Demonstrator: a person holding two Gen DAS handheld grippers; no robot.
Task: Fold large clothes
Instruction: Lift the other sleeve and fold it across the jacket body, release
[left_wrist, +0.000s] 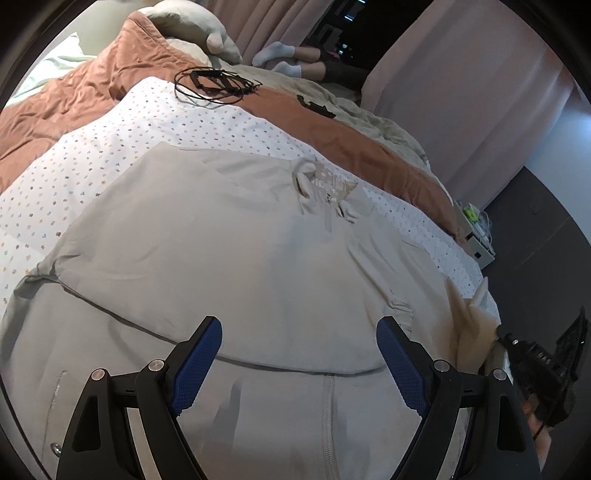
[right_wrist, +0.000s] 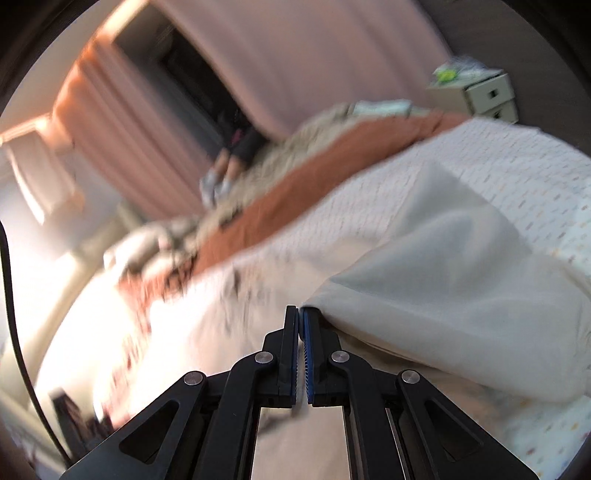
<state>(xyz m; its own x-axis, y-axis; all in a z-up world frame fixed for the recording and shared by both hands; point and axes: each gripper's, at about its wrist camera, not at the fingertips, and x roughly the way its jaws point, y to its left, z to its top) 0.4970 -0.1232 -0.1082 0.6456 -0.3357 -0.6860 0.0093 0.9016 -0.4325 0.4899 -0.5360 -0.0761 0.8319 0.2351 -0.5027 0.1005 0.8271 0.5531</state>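
A large beige zip jacket lies spread on the dotted white sheet of a bed, collar at the far side. Its near part is folded over, with the zip line running toward me. My left gripper is open and empty, hovering just above the jacket's near fold. In the blurred right wrist view my right gripper is shut on an edge of the jacket and holds that part lifted off the sheet.
A rust-brown quilt and beige pillows lie behind the sheet. A coil of black cable rests on the bed's far side. A person's socked feet rest near pink curtains. A small drawer unit stands beside the bed.
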